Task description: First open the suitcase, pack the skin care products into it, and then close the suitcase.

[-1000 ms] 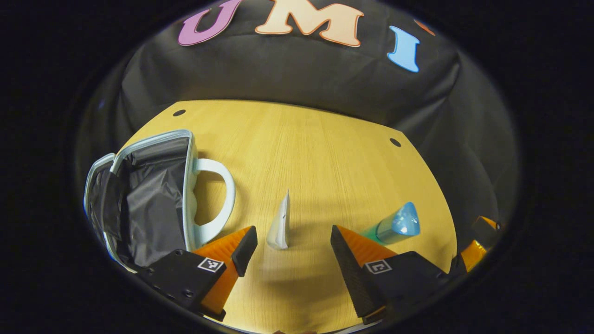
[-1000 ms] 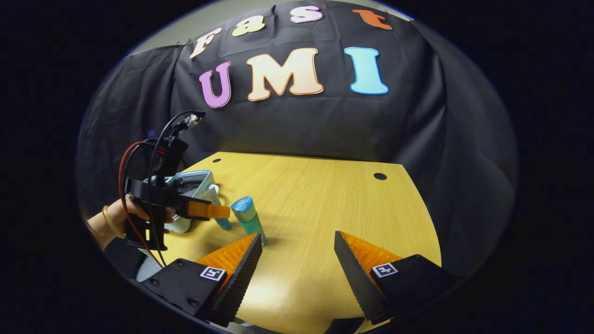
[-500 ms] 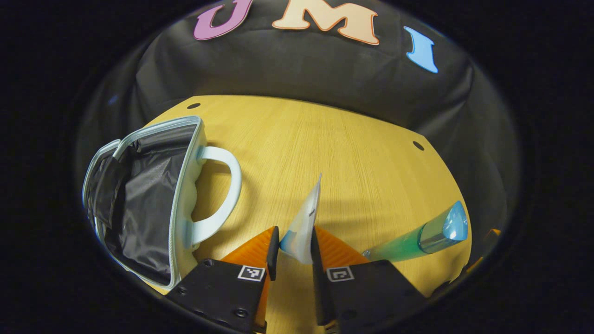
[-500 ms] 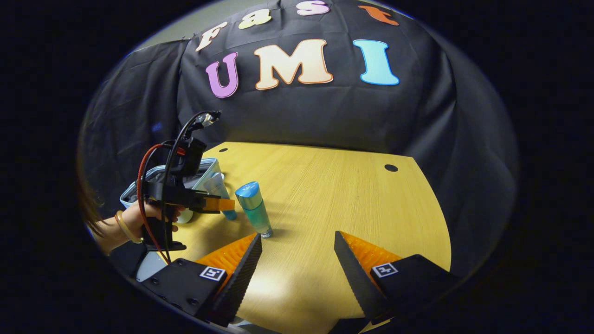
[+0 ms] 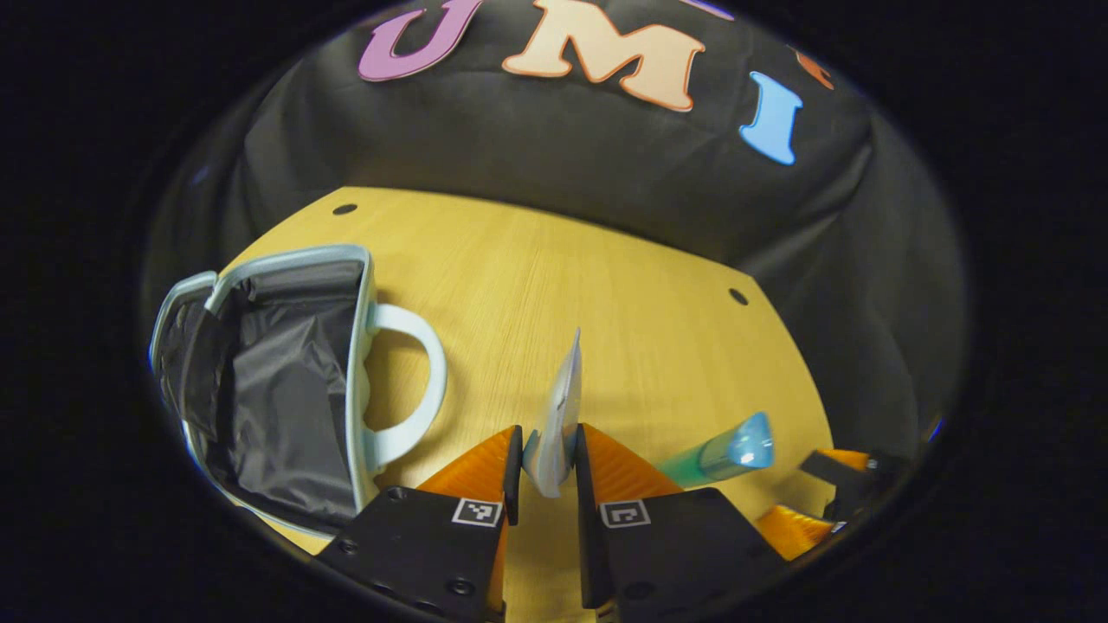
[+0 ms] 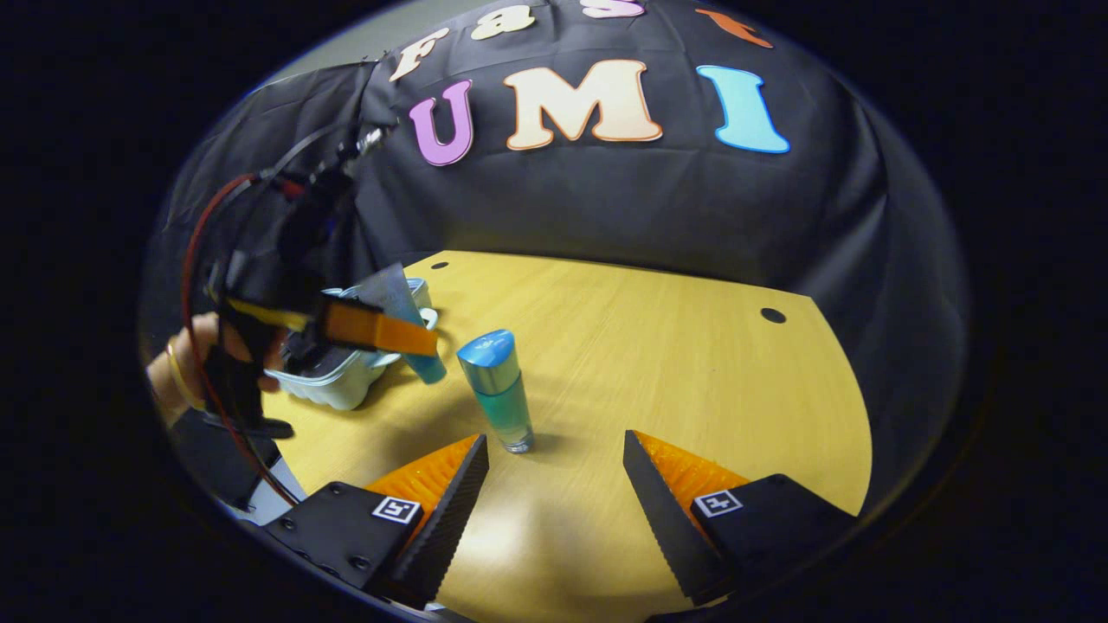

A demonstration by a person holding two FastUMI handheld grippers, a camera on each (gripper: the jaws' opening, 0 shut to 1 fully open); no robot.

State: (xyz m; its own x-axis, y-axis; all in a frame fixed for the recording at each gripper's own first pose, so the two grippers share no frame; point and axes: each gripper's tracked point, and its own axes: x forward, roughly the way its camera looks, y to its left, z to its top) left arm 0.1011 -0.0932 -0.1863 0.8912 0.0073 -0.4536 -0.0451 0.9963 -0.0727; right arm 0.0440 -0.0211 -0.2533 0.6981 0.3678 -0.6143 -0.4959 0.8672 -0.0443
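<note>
The suitcase (image 5: 277, 389) lies open near the worktop's (image 5: 640, 311) left edge, showing its dark fabric lining. The left hand-held gripper (image 5: 547, 463) pinches a flat tube (image 5: 558, 415). The right hand-held gripper (image 6: 554, 484) gapes wide, empty, before a capped bottle (image 6: 498, 389).

Bench (image 5: 606, 285) — yellow wood grain. Suitcase (image 5: 359, 346) pale blue, lining dark grey. Tube (image 5: 558, 415) white, its cap blue. Bottle (image 6: 500, 394) — clear teal with a metallic blue cap.

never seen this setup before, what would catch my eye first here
First, the left hand-held gripper pinching a flat white tube above the wooden table. Left of it lies the open pale blue suitcase, its dark lining showing. In the right gripper view, a teal bottle with a blue cap stands upright before the open right hand-held gripper.
</note>
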